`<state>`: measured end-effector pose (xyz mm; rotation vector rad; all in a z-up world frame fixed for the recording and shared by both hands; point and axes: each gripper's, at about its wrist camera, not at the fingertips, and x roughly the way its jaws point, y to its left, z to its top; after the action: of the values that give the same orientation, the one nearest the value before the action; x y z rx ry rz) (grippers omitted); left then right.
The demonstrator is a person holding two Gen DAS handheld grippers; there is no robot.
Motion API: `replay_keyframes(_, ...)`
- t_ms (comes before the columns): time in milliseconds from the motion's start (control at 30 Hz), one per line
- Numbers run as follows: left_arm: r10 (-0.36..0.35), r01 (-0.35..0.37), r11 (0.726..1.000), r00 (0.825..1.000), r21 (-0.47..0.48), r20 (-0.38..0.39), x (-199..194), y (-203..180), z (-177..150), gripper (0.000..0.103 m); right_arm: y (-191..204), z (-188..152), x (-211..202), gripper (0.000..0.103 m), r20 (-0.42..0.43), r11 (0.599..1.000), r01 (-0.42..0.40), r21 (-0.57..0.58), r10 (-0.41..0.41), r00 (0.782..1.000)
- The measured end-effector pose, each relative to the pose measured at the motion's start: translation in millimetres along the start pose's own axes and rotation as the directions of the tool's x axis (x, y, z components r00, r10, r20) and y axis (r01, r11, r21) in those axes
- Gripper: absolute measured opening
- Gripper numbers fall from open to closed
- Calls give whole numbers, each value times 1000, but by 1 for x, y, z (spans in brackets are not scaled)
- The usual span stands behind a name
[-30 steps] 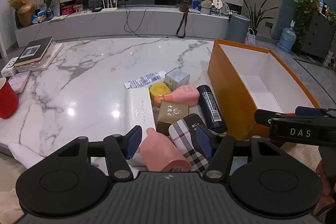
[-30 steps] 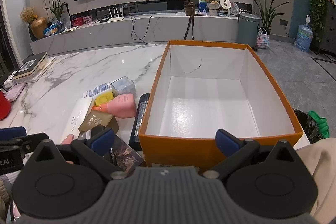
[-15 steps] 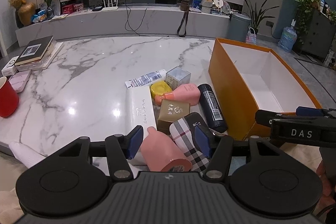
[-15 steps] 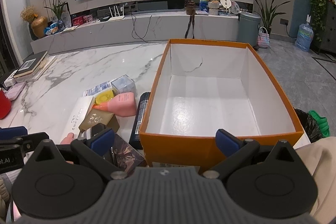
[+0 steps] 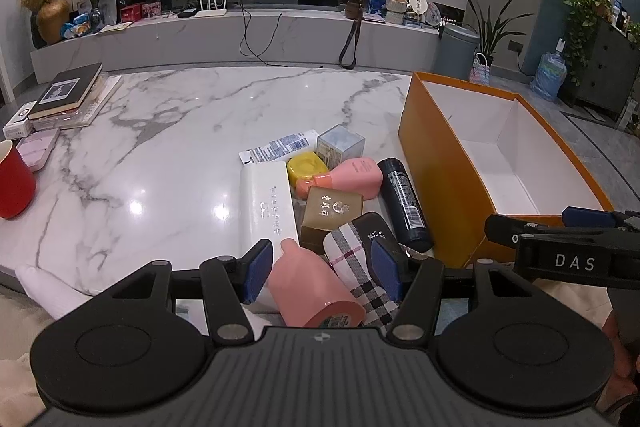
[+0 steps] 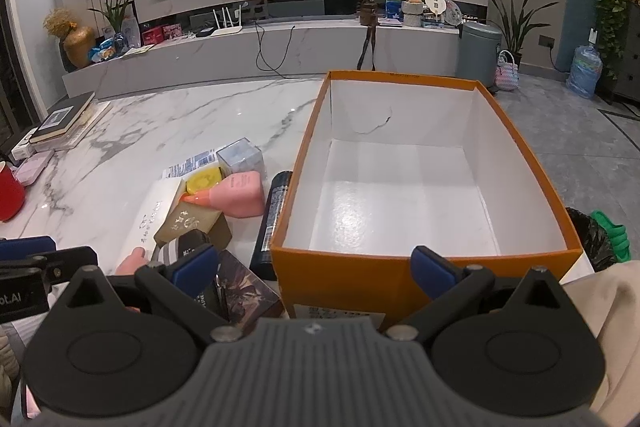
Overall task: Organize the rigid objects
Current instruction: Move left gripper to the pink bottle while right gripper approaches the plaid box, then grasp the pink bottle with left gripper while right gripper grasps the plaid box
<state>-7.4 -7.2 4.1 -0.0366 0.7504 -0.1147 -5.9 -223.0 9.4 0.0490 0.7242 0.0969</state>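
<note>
A heap of small items lies on the marble table (image 5: pixel 168 155) left of an empty orange box (image 6: pixel 360 279). In it are a white long box (image 5: pixel 268 207), a gold box (image 5: pixel 334 207), an orange-capped pink bottle (image 5: pixel 356 175), a black can (image 5: pixel 404 203) and a yellow tin (image 5: pixel 306 165). My left gripper (image 5: pixel 322 273) hangs open over the heap's near end. A pink bottle (image 5: pixel 316 291) and a plaid case (image 5: pixel 352 251) lie between its fingers, with no pad seen pressing. My right gripper (image 6: pixel 314 267) stands wide open before the box's near wall.
A red cup (image 5: pixel 14 179), a pink case (image 5: pixel 38 149) and stacked books (image 5: pixel 68 93) sit at the table's left. A dark patterned booklet (image 6: pixel 244 287) lies by the box's near corner. A beige sleeve (image 6: pixel 600 307) is at the right.
The left gripper's fingers have drawn very slightly closer together around the pink bottle and plaid case. Nothing else has moved.
</note>
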Motion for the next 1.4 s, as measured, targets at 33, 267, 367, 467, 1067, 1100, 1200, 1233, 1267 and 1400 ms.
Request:
replay_keyframes(33, 0, 0, 1000, 1000, 1, 0, 0, 0, 0, 68, 0, 0, 0, 101, -1, 1000, 0, -1, 0, 1000)
replay_keyframes(267, -4, 4, 1000, 1000, -4, -31, 5, 4, 0, 67, 3, -1, -2, 100, 6, 999, -16, -29, 16, 1000)
replay_keyframes(367, -26, 24, 999, 998, -33, -62, 8, 11, 0, 62, 7, -2, -4, 92, 12, 998, -47, -51, 48, 999)
replay_keyframes(467, -67, 59, 995, 992, -80, -108, 13, 18, 0, 58, 14, -3, -2, 78, -9, 992, -96, -82, 96, 995)
replay_keyframes(1067, -236, 91, 922, 903, -377, -359, 72, 62, 5, 64, 54, -11, 63, 51, -252, 947, -313, -70, 287, 924)
replay_keyframes(1100, -245, 92, 917, 898, -388, -366, 75, 63, 4, 64, 54, -11, 68, 51, -259, 948, -312, -66, 286, 923)
replay_keyframes(1200, -269, 93, 901, 886, -424, -378, 82, 68, 4, 64, 53, -12, 78, 51, -279, 946, -319, -51, 293, 914)
replay_keyframes(1233, -274, 92, 898, 882, -431, -383, 85, 69, 3, 64, 52, -13, 82, 51, -288, 946, -321, -44, 295, 911)
replay_keyframes(1267, -278, 91, 896, 878, -435, -389, 87, 70, 4, 64, 52, -13, 85, 52, -293, 945, -324, -38, 299, 908)
replay_keyframes(1400, -282, 79, 891, 868, -446, -408, 98, 71, 6, 70, 54, -16, 88, 53, -275, 938, -342, -51, 316, 908)
